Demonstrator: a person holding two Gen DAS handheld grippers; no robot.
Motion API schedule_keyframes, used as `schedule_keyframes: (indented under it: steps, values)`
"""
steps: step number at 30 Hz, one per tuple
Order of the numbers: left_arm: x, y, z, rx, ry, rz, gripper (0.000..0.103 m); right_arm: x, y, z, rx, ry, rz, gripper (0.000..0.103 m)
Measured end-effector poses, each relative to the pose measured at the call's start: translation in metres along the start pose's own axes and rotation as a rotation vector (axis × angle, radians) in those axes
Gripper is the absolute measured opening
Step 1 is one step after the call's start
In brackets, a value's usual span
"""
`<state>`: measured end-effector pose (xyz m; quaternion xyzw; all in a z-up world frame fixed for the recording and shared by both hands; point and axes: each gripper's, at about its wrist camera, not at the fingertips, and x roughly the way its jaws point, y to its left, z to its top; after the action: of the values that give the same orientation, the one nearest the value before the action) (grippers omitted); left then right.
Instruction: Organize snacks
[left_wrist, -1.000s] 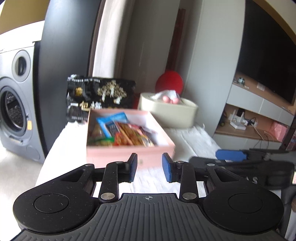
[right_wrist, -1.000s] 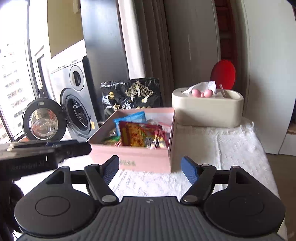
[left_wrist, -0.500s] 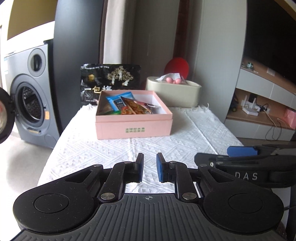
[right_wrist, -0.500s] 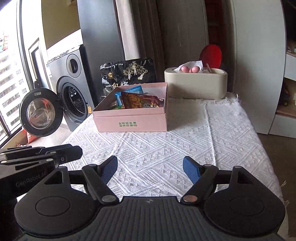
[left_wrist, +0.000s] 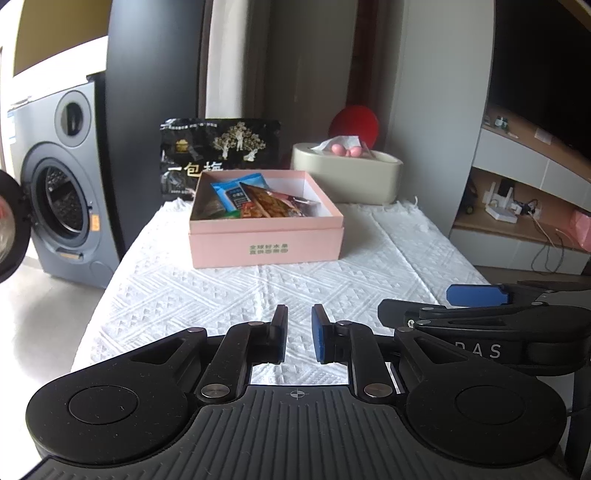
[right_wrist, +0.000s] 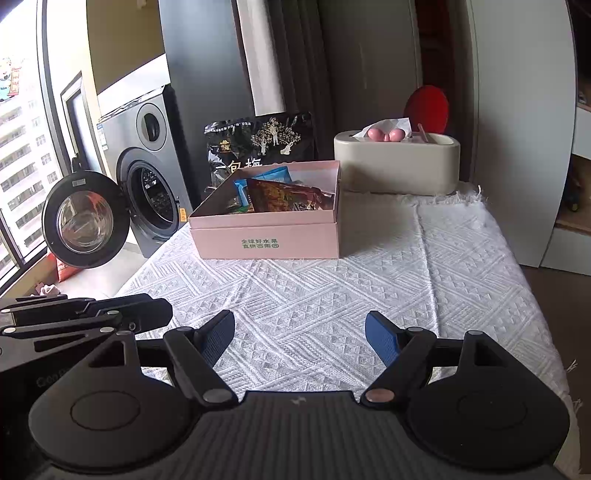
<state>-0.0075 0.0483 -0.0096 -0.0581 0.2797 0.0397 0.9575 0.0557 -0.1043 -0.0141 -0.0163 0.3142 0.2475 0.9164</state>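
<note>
From where I sit, the job looks close to finished, or at least paused between steps. The snack packets (left_wrist: 258, 201) are gathered inside the open pink box (left_wrist: 266, 243), which stands on the white cloth of the desk (left_wrist: 184, 295) toward its far end; I can make out a blue packet and an orange-red one lying overlapped, with darker wrappers beside them, though I cannot tell whether they are sorted in any order. One large black snack bag (left_wrist: 218, 155) stands upright behind the box, outside it, and I judge that to be the likely remainder, if it is meant to go in at all; it looks too big for the box. A cream tissue holder (right_wrist: 397, 166) sits to the right of the box, apart from it. No loose packets lie on the cloth near me. My left hand-held gripper (left_wrist: 297, 338) has its jaws drawn nearly together with nothing between them, only a narrow slit showing the cloth. My right hand-held gripper (right_wrist: 299, 338) is spread wide and empty, hovering over the near part of the desk. Both are well apart from the box, so nothing is in hand right now.
</note>
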Motion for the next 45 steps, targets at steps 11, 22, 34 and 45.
schedule_keyframes:
  steps: [11, 22, 34, 45]
  values:
    - [-0.0005, -0.0013, -0.0004, -0.001, 0.005, -0.014, 0.018, -0.0004, -0.0011, 0.0000, -0.002, 0.000, 0.002, 0.078]
    - [-0.0008, -0.0014, -0.0006, -0.008, 0.008, -0.013, 0.018, -0.0010, -0.0009, 0.0000, -0.004, -0.001, 0.000, 0.079]
    - [0.0002, -0.0008, 0.0001, -0.017, 0.013, -0.013, 0.018, -0.0008, -0.0011, 0.0001, -0.002, 0.000, -0.001, 0.079]
    - [0.0001, -0.0015, -0.0005, -0.016, 0.012, -0.013, 0.018, -0.0011, 0.0001, -0.0006, -0.005, 0.000, 0.004, 0.079]
